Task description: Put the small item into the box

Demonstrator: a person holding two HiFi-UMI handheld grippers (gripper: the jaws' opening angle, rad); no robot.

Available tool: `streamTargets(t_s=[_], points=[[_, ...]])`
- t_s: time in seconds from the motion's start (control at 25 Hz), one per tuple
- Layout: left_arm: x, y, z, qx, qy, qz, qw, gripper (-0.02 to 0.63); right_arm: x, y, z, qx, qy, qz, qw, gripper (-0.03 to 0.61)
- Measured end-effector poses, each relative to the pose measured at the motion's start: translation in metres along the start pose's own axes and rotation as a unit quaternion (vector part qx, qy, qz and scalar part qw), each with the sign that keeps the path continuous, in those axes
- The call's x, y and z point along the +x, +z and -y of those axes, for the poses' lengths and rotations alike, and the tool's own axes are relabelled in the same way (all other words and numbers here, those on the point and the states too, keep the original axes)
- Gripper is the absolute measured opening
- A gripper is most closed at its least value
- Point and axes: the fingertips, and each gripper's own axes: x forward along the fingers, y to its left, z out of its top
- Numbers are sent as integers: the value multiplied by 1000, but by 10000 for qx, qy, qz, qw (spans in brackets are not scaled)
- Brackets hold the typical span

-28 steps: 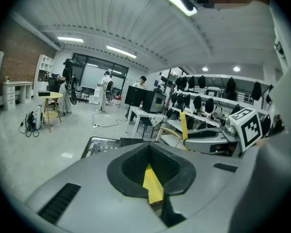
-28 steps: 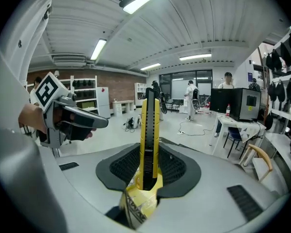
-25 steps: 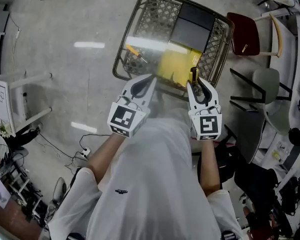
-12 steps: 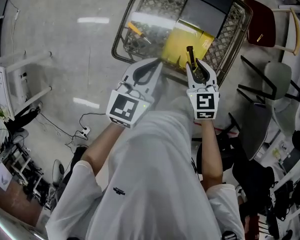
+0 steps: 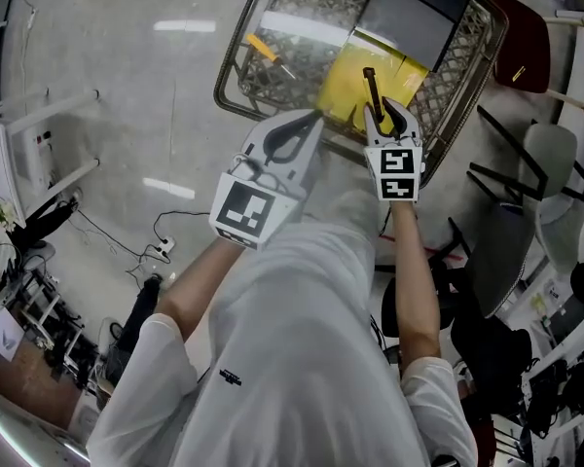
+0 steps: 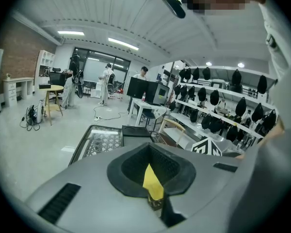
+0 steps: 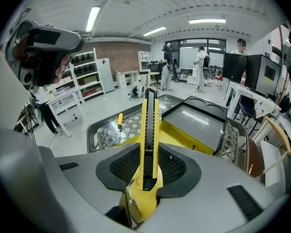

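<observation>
The knife [image 5: 372,93] is gripped tight in the right gripper [image 5: 385,120], its long axis running along the jaws toward the upper frame and seen against the yellow box [image 5: 343,90] in the basket [image 5: 292,78]. The left gripper [image 5: 310,123], lower left of the box, is closed on nothing. The right is judged nearer.

Yellow-and-black utility knife [image 7: 149,144], yellow box [image 5: 346,86], grey lattice-patterned basket [image 5: 307,13], black panel [image 5: 414,13], pale grey floor [image 5: 127,95]
</observation>
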Motion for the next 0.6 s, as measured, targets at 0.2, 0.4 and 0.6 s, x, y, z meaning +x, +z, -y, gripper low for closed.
streamTargets(t_s=[0.2, 0.4, 0.6], points=[[5, -3, -6, -3, 63, 12, 10000, 2, 32, -14, 11, 181, -67, -269, 9995, 106], [9, -8, -12, -37, 95, -48, 9999, 2, 61, -29, 25, 359, -150, -579, 9976, 106], [12, -15, -15, 9, 110, -115, 9999, 2, 84, -43, 33, 602, -163, -892, 9941, 107]])
